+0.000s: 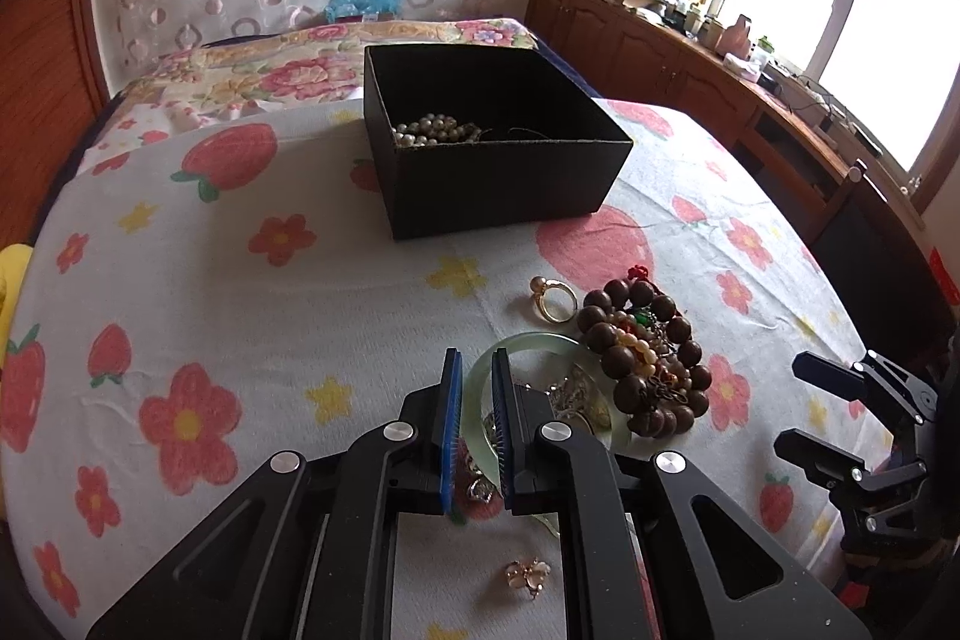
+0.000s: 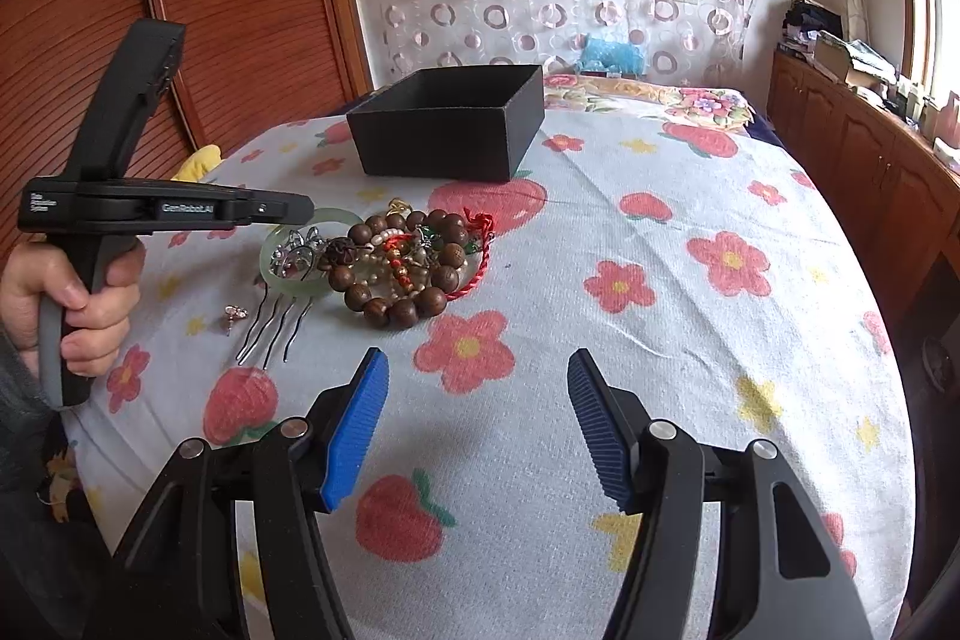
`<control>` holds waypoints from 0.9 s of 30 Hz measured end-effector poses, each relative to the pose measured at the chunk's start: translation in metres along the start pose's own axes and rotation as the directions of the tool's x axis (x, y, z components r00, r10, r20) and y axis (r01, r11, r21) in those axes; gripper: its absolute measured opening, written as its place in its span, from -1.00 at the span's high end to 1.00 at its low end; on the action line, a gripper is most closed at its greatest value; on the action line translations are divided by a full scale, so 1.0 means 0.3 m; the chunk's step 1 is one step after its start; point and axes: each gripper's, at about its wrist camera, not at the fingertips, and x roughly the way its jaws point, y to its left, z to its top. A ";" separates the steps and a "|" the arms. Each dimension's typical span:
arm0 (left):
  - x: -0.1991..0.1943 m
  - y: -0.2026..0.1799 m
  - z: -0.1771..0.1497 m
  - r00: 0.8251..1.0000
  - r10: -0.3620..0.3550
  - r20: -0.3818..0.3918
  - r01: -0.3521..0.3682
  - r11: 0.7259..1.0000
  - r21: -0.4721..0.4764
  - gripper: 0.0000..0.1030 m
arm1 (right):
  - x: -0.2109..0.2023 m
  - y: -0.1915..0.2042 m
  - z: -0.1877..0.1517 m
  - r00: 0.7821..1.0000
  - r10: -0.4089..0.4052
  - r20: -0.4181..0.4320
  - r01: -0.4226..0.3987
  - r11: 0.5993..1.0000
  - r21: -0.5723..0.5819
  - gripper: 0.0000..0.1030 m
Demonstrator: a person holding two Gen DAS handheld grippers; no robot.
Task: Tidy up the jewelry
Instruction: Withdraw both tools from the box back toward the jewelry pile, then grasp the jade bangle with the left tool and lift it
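A black open box (image 1: 510, 184) (image 2: 432, 148) stands at the far side of the cloth, with a pearl string (image 1: 432, 127) inside. Nearer lies a heap: a wooden bead bracelet (image 1: 618, 358) (image 2: 360, 293), a pale green bangle (image 1: 540, 340) (image 2: 288, 283), a silver hair comb (image 2: 294, 250) and a gold ring (image 1: 555, 301). A small flower earring (image 1: 531, 577) (image 2: 235, 314) lies apart. My left gripper (image 1: 474, 358) (image 2: 303, 207) is shut at the bangle's rim, which shows in the narrow gap. I cannot tell whether the pads press it. My right gripper (image 2: 477, 361) (image 1: 792, 403) hangs open and empty over bare cloth.
A strawberry and flower cloth (image 2: 600, 370) covers the table. A hand (image 2: 90, 304) holds the left gripper's handle. A bed (image 1: 300, 70) lies beyond the table, a wooden cabinet (image 1: 660, 40) with clutter runs under the window, and a wooden panel (image 2: 240, 10) stands at the left.
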 end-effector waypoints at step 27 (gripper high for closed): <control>-0.186 0.004 -0.024 0.982 0.071 0.173 -0.071 0.997 -0.008 0.84 | 0.018 0.008 0.047 1.000 -0.014 -0.001 0.014 0.999 -0.036 -0.25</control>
